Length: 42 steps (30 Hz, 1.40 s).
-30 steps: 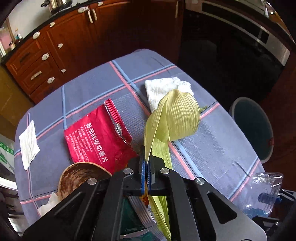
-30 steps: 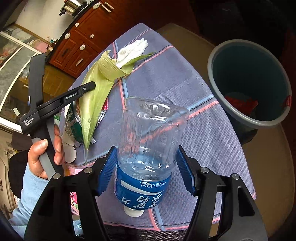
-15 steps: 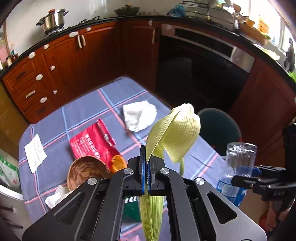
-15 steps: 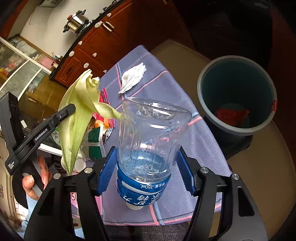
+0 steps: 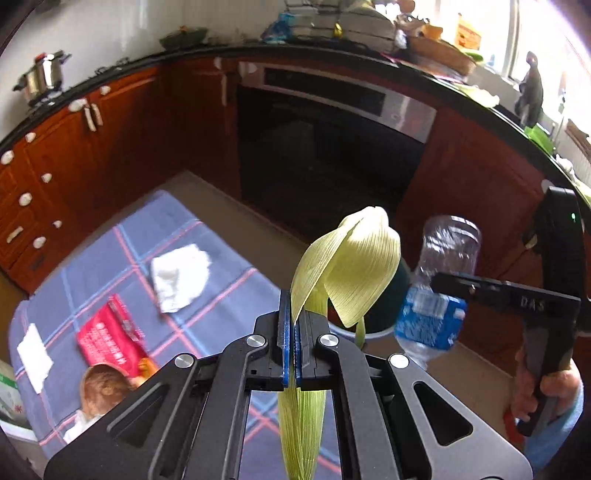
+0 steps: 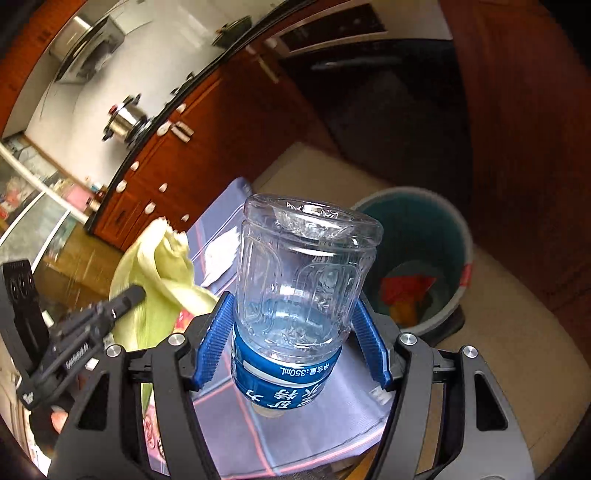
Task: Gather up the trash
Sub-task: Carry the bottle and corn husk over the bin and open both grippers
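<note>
Now your left tongs (image 5: 290, 332) are pinched tight on the corn husk (image 5: 347, 266) while your right tongs (image 6: 291, 343) clamp the upside-down water bottle (image 6: 303, 280), both held in the air near the teal trash bin (image 6: 424, 236) beside the desk (image 5: 122, 236).

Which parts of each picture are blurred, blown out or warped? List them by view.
Left wrist view: window at top right blown out; tablecloth and white tissue smeared; counter edge bowed by the fisheye; corn husk sharp.
Right wrist view: pot and cabinets streaked; husk soft; plastic bottle crisp; bin fairly clear.
</note>
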Each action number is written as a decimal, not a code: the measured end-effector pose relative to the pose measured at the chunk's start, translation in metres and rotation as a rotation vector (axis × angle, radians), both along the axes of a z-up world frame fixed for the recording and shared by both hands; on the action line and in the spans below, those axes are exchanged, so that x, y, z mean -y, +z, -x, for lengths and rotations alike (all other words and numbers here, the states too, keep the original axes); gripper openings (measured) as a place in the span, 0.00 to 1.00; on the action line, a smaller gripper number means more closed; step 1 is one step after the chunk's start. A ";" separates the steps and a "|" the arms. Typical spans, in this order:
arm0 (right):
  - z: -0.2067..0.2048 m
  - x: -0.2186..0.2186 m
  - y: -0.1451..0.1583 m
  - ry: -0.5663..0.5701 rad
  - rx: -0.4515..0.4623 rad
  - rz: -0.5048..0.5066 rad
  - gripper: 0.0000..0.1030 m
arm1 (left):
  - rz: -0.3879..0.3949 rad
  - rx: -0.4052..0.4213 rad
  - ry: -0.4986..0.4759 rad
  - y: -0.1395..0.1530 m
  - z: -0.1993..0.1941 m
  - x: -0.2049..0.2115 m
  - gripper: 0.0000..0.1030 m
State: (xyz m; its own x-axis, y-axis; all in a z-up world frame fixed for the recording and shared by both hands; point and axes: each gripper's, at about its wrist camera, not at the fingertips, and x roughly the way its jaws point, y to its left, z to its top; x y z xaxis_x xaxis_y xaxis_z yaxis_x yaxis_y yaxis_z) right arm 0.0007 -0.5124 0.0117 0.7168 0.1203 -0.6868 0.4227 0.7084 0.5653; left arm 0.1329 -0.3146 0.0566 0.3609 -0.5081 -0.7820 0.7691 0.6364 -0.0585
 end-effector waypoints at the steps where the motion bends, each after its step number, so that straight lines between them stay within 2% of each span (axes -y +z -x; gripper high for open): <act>1: 0.000 0.010 -0.001 -0.020 -0.008 0.009 0.60 | -0.008 -0.011 -0.013 -0.004 0.001 0.010 0.02; 6: -0.007 0.049 -0.021 -0.082 -0.079 0.011 0.60 | -0.090 -0.068 -0.070 -0.042 0.000 0.073 0.02; 10: -0.019 0.072 -0.049 -0.094 -0.153 -0.012 0.60 | -0.158 -0.135 -0.091 -0.082 -0.008 0.115 0.02; 17: -0.047 0.089 -0.087 -0.074 -0.252 -0.030 0.60 | -0.230 -0.193 -0.102 -0.131 -0.022 0.150 0.02; 26: -0.073 0.097 -0.113 -0.050 -0.313 -0.041 0.60 | -0.258 -0.206 -0.112 -0.153 -0.031 0.168 0.02; 31: -0.085 0.096 -0.121 -0.059 -0.331 -0.062 0.60 | -0.267 -0.216 -0.111 -0.155 -0.042 0.172 0.05; 32: -0.085 0.098 -0.122 -0.064 -0.326 -0.079 0.63 | -0.271 -0.221 -0.110 -0.156 -0.044 0.172 0.06; 33: -0.087 0.099 -0.124 -0.067 -0.324 -0.097 0.67 | -0.274 -0.228 -0.113 -0.157 -0.045 0.171 0.16; 34: -0.087 0.100 -0.124 -0.077 -0.318 -0.111 0.75 | -0.279 -0.233 -0.116 -0.157 -0.046 0.171 0.35; 36: -0.086 0.099 -0.121 -0.092 -0.301 -0.110 0.78 | -0.281 -0.204 -0.108 -0.154 -0.044 0.170 0.59; 38: -0.084 0.097 -0.118 -0.098 -0.302 -0.103 0.82 | -0.274 -0.173 -0.106 -0.149 -0.041 0.165 0.62; 42: -0.079 0.090 -0.113 -0.099 -0.307 -0.095 0.82 | -0.259 -0.177 -0.108 -0.140 -0.038 0.157 0.65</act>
